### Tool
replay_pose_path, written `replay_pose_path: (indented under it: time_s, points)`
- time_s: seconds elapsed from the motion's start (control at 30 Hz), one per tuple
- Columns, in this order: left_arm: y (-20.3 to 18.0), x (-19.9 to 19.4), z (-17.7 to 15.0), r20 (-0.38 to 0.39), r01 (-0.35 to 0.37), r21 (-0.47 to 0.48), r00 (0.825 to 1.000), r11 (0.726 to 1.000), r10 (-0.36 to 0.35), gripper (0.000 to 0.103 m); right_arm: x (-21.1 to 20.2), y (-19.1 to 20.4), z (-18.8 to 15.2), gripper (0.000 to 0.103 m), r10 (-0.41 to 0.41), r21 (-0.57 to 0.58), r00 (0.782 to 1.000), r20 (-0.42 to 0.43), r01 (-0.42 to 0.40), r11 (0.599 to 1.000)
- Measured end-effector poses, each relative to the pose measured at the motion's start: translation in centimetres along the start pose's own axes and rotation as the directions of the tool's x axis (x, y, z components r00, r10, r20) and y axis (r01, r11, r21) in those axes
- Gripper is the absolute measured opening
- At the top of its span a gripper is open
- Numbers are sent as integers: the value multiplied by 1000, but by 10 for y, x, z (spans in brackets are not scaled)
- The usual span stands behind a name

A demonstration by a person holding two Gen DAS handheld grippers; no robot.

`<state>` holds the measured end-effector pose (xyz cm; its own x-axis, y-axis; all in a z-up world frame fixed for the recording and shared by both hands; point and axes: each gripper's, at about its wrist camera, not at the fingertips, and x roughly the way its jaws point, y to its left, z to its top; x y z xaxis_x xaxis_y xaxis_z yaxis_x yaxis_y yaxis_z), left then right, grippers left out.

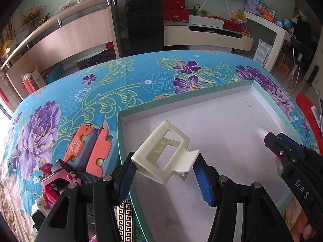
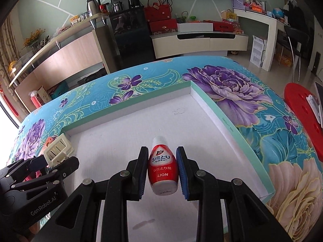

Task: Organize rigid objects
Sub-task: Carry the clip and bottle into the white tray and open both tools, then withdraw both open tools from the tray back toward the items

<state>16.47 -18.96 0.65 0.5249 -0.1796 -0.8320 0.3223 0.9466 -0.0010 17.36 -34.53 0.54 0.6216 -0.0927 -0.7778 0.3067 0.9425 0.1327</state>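
My left gripper [image 1: 164,174] is shut on a cream plastic clip [image 1: 164,151], held over the near left part of a shallow white box with a mint rim [image 1: 201,94]. My right gripper [image 2: 161,171] is shut on a small red bottle [image 2: 163,167] with a white cap and white lettering, held over the middle of the same box [image 2: 129,111]. In the left wrist view the right gripper [image 1: 270,139] and the bottle's white cap [image 1: 262,130] show at the right. In the right wrist view the left gripper [image 2: 46,161] with the cream clip [image 2: 57,149] shows at the left.
The box lies on a table with a blue floral cloth [image 1: 90,92]. Left of the box lie an orange toy [image 1: 88,149], a pink and black toy [image 1: 58,177] and other small items. A red stool [image 2: 302,111] stands at the right. Cabinets and shelves line the far wall.
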Motion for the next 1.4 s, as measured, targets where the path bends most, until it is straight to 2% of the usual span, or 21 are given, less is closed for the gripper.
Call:
replay_pose_path:
  time_s: [0.13,0.17,0.23,0.43,0.57,0.67,0.8,0.97,1.03,1.07,1.23,1.3,1.4]
  points:
    - [0,-2,0,-1,-1,-3,1000,1000,1,63,2,1,-1,29,-18,-12,1000,-8,18,1000]
    - [-1,-2,0,-1,-5,0,1000,1000,5,66,1,1,-1,30,-18,-15,1000,-10,17,1000]
    - [-1,-4,0,2,-13,-2,1000,1000,13,78,1,3,-2,30,-21,-24,1000,-12,20,1000]
    - [7,-10,0,10,-38,-38,999,999,38,88,5,6,-3,31,-34,-42,999,-26,33,999]
    - [16,-11,-2,7,-61,-70,998,996,62,88,8,10,-4,47,-46,-68,998,-35,44,997]
    - [24,-11,-5,-1,-80,-100,997,992,81,103,8,11,-4,58,-45,-74,998,-35,42,996]
    - [34,-12,-9,-9,-98,-131,995,987,98,103,10,13,-5,66,-51,-80,998,-42,47,996]
    - [47,-20,-15,9,-107,-165,994,980,110,103,11,16,-5,67,-46,-92,998,-45,42,995]
    - [54,-23,-17,18,-115,-184,993,976,121,103,12,18,-6,72,-41,-97,998,-48,36,995]
    - [58,-25,-19,21,-122,-194,991,973,129,103,12,19,-6,77,-39,-100,998,-46,34,994]
    - [76,-32,-23,34,-152,-218,986,964,163,103,13,27,-7,83,-35,-127,998,-45,29,991]
    - [83,-34,-26,33,-164,-225,984,961,175,103,13,31,-7,98,-33,-141,999,-42,27,990]
    - [93,-38,-29,36,-167,-244,983,955,181,103,11,37,-7,98,-29,-161,999,-31,23,987]
